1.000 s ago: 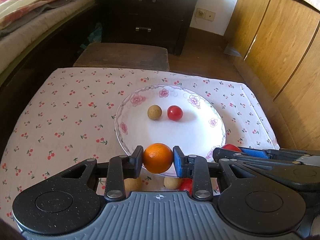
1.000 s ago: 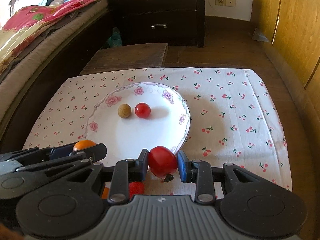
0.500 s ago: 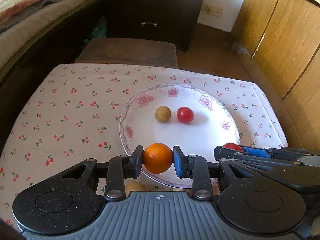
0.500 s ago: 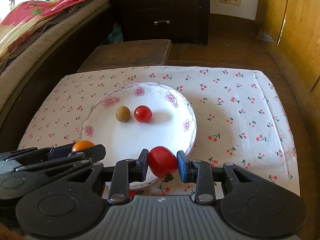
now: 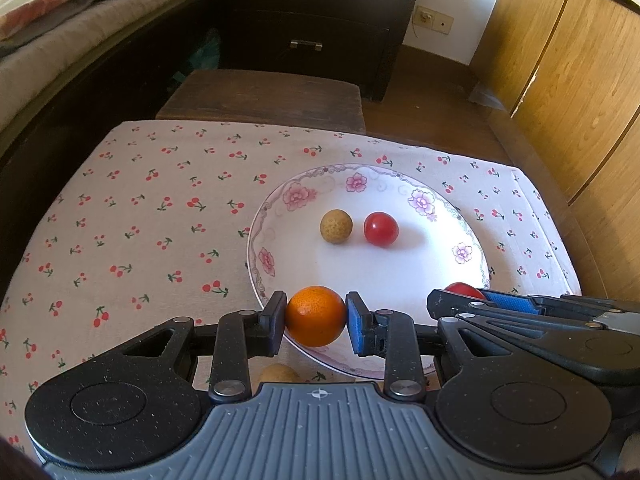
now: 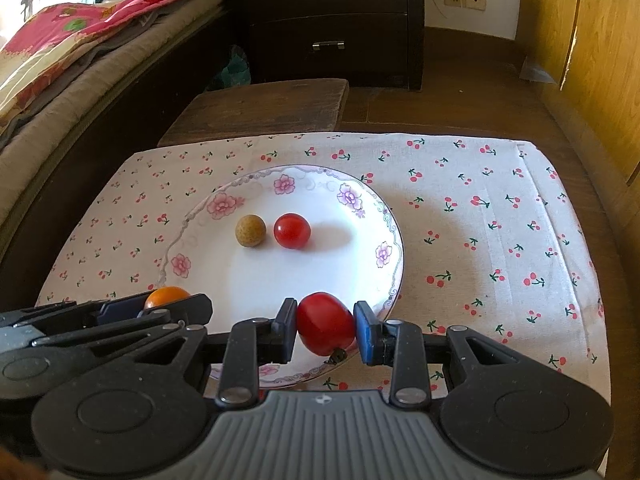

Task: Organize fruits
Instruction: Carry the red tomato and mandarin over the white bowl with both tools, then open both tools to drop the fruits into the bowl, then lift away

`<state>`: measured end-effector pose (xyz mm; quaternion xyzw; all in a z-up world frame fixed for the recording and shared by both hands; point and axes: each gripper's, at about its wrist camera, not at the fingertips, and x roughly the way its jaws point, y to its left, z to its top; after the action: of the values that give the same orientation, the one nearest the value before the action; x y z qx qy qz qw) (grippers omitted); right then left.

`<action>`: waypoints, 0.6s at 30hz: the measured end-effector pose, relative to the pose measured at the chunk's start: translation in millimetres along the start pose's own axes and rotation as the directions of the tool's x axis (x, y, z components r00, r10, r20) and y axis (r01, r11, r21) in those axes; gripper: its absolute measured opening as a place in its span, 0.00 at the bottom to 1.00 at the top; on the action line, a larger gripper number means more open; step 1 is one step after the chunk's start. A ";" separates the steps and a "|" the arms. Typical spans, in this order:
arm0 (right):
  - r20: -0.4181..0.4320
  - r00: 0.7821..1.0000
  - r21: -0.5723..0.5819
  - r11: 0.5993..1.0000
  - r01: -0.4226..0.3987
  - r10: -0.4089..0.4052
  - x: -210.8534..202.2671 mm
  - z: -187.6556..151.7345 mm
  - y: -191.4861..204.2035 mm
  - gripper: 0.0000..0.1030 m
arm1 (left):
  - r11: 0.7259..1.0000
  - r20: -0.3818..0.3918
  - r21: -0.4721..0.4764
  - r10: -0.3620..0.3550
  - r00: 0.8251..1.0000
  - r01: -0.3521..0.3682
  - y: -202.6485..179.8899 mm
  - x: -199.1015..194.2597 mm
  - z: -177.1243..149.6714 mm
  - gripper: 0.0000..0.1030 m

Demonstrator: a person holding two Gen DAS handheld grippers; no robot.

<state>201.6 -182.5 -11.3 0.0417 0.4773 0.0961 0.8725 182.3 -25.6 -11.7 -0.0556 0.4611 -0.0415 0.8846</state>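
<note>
My left gripper (image 5: pixel 316 316) is shut on a small orange (image 5: pixel 316 315) and holds it over the near rim of a white floral plate (image 5: pixel 276 216). My right gripper (image 6: pixel 326 326) is shut on a red tomato (image 6: pixel 325 322) over the plate's (image 6: pixel 392 240) near right rim. On the plate lie a tan longan (image 5: pixel 336 226) and a red cherry tomato (image 5: pixel 381 228); both also show in the right wrist view, the longan (image 6: pixel 250 230) left of the cherry tomato (image 6: pixel 292 230). Each gripper shows at the edge of the other's view.
The plate sits on a cherry-print cloth (image 5: pixel 140 208) over a low table. Another tan fruit (image 5: pixel 278 373) lies on the cloth under my left gripper. Beyond are a wooden stool (image 5: pixel 264 96), a dark drawer chest (image 6: pixel 336 20), a bed at left and wooden cabinets at right.
Both grippers have moved forward over the plate's near rim, still holding their fruits. The loose fruits on the cloth have mostly slipped out of sight beneath them.
</note>
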 end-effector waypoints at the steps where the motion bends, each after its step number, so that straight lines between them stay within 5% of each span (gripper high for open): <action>1: 0.000 1.000 0.000 1.000 0.000 0.000 0.0 0.0 0.0 0.32 | 1.000 0.000 0.000 0.000 1.000 0.000 -0.1 -0.2 -0.1 0.38; 18: 0.007 1.000 0.011 1.000 0.006 -0.006 -3.8 1.5 -2.2 0.32 | 1.000 0.002 -0.008 0.002 1.000 -0.002 0.6 -2.4 -0.6 0.42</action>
<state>201.1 -185.5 -7.8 0.0452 0.4750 0.0906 0.8742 180.4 -24.8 -10.1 -0.0587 0.4604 -0.0386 0.8849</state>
